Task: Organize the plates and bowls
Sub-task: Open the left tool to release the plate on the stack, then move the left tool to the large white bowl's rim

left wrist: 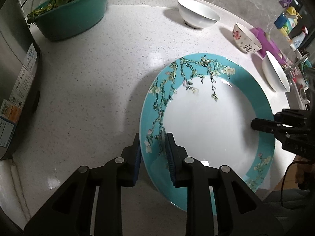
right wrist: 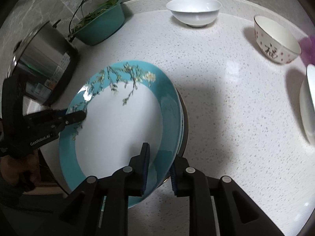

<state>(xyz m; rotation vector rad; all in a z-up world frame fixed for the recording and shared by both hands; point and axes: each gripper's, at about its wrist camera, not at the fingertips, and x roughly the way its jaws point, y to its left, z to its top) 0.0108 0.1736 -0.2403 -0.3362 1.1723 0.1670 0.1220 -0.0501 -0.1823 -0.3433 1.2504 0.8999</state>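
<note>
Left-wrist view showed your left gripper and right gripper straddling opposite rims of the teal plate on the tabletop, jaws slackened, pads apparently clear, both equally near

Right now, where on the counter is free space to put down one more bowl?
The widest bare patch of the speckled white counter lies between the teal basin of greens, the plain white bowl and the teal blossom-rimmed plate. The right side is crowded: a flowered bowl and another white bowl.
</note>
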